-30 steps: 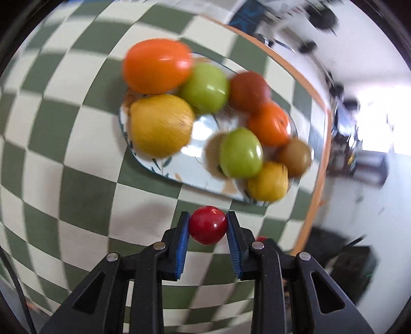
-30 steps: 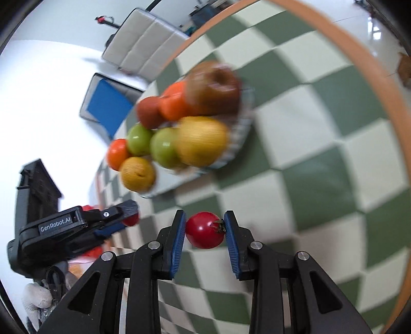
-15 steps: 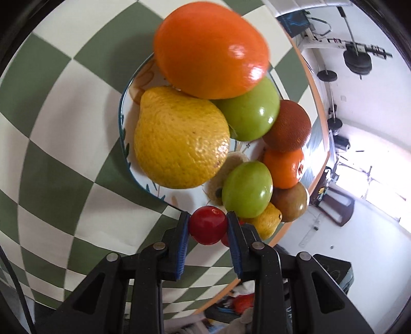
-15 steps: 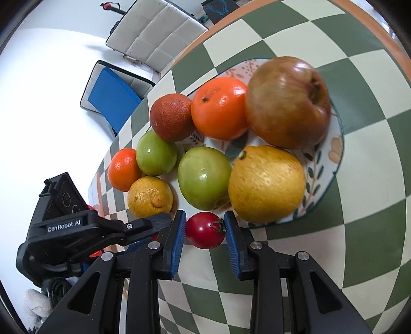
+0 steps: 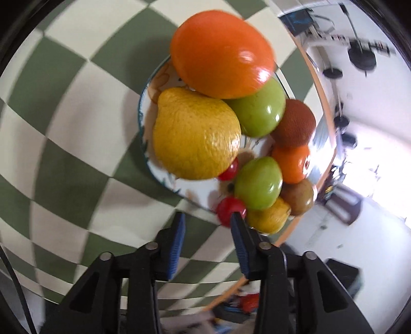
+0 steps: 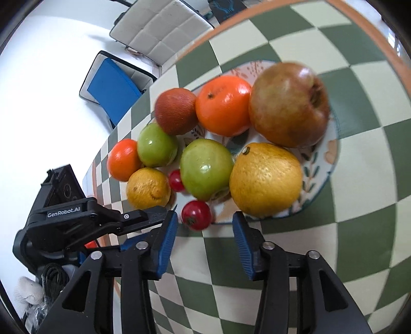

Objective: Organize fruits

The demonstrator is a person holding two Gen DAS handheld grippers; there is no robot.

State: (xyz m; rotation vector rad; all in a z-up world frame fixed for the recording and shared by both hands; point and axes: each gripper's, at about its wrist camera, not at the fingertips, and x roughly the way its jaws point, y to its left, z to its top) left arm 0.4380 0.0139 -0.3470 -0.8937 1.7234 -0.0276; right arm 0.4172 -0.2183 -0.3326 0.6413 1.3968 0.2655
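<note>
A patterned plate (image 6: 318,164) on a green-and-cream checked table holds several fruits: oranges, green apples, yellow citrus and a brown pomegranate (image 6: 287,105). Two small red tomatoes lie on it. One (image 6: 196,214) rests at the plate's near rim just beyond my open right gripper (image 6: 204,239); the other (image 6: 176,179) sits between a yellow citrus and a green apple. In the left wrist view my left gripper (image 5: 206,231) is open and empty, with a tomato (image 5: 230,209) by its right fingertip and another (image 5: 230,169) under the big yellow citrus (image 5: 195,133).
The left gripper's black body (image 6: 77,221) shows at the left of the right wrist view. The table's orange edge (image 6: 231,23) runs behind the plate. A blue chair (image 6: 113,84) and a grey padded seat (image 6: 159,25) stand beyond the table.
Both grippers opened and let go of their tomatoes, which now lie on the plate. Both grippers have drawn back slightly from the plate.
</note>
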